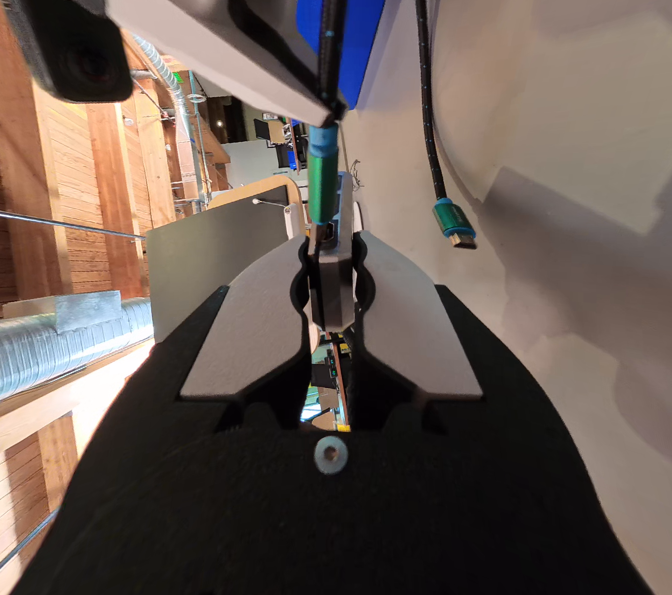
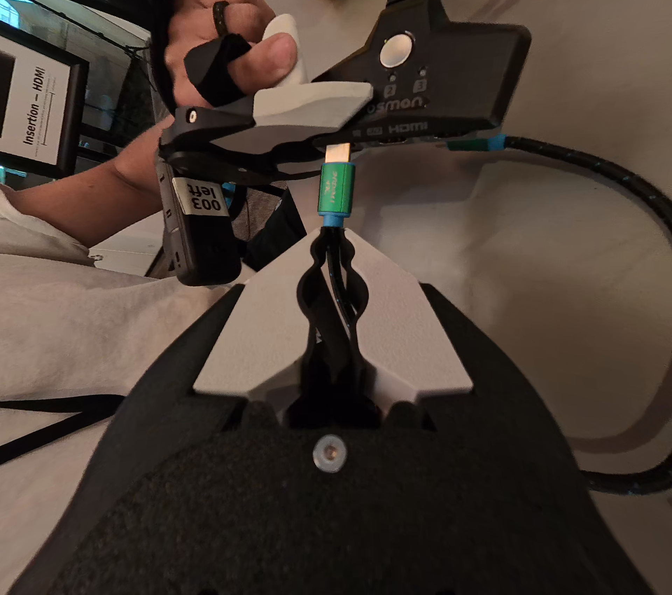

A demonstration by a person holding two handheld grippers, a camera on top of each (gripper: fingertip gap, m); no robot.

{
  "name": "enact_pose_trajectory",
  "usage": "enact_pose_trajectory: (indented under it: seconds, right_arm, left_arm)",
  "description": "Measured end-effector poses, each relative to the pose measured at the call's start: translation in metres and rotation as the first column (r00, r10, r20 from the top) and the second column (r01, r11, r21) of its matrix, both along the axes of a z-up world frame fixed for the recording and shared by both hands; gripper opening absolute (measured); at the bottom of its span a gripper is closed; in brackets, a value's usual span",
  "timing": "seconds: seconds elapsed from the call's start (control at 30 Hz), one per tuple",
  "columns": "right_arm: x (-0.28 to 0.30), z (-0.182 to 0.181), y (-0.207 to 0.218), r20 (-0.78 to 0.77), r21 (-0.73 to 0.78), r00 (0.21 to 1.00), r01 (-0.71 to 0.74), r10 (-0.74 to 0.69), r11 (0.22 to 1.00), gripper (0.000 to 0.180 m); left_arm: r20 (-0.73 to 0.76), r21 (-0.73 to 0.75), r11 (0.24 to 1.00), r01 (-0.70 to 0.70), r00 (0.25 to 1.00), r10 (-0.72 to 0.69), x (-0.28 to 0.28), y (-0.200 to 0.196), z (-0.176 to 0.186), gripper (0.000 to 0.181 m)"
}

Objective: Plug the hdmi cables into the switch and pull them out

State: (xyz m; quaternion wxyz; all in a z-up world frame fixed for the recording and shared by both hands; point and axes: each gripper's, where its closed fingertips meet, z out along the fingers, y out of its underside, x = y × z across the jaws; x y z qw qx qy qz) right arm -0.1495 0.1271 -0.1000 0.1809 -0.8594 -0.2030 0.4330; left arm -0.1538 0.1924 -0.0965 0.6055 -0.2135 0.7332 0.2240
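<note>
**Seating the green plug**

Left wrist view: left gripper (image 1: 332,272) clamped on the switch (image 1: 332,290); a green plug (image 1: 320,192) at its port edge; a loose plug (image 1: 454,224) lies on the table (image 1: 545,104).

Right wrist view: right gripper (image 2: 332,235) closed on the braided cable (image 2: 338,279) — metal tip at the switch (image 2: 447,82) slot. Best kept square, pushed straight. Printed markings on switch, plug and a framed sign (image 2: 34,108).

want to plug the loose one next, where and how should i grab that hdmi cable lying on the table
Probably the braided cord just behind the blue collar of the loose cable, fingers closing across it from above. The green plug lies flat on the table, metal tip free, so gripping behind leaves the plug clear to enter the switch.
</note>
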Motion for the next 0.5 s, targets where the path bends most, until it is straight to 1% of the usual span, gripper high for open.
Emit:
enact_pose_trajectory:
  seconds: [0.5]
  right_arm:
    - [-0.0021, -0.0083, -0.0003, -0.035, -0.036, 0.999, -0.016, 0.015, 0.999, 0.005]
  left_arm:
    - [-0.004, 0.033, 0.999, 0.001, 1.0, -0.001, 0.0004, -0.001, -0.0001, 0.021]
